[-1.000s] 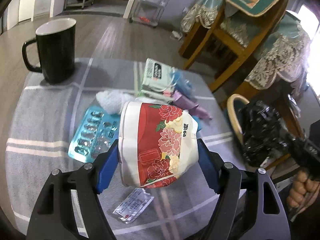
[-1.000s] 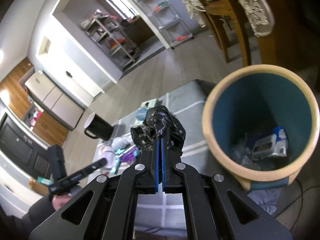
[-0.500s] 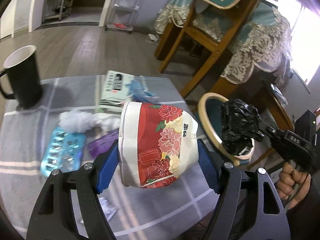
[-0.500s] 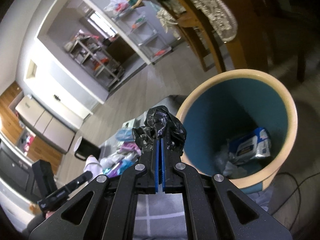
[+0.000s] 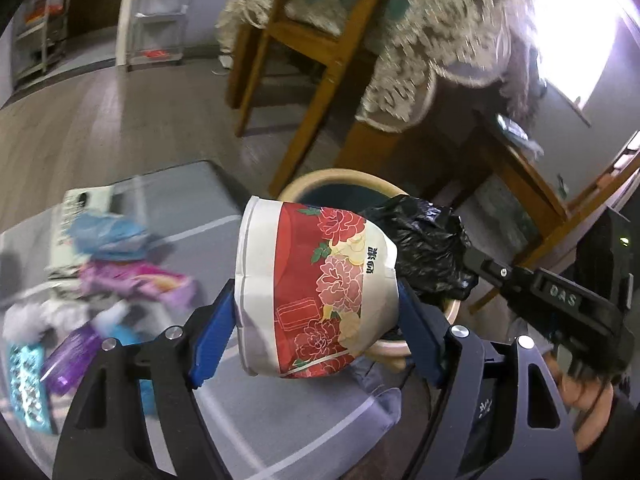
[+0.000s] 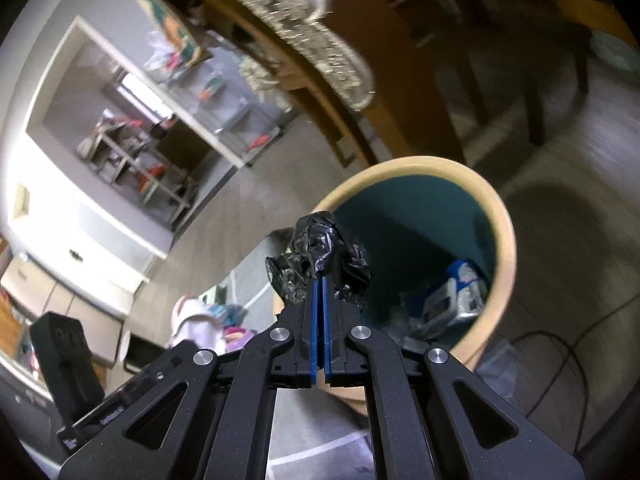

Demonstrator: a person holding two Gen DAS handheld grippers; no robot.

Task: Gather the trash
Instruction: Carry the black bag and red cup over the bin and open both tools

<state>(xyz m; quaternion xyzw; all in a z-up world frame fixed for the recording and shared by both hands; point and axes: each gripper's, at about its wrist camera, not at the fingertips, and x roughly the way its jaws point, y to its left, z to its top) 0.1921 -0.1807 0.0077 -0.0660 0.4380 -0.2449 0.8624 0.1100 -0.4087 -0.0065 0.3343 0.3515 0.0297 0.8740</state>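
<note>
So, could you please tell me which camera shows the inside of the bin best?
The right wrist view: it looks down into the bin, showing the wrappers inside. In the left wrist view, the paper cup and black bag hide most of it.

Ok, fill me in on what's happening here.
A person is clearing trash with two handheld grippers. The left gripper holds a red floral paper bowl; the right gripper is shut on a crumpled black plastic bag. Both are held at the rim of the teal bin, which already holds a wipes pack. More litter lies on the grey cloth.
</note>
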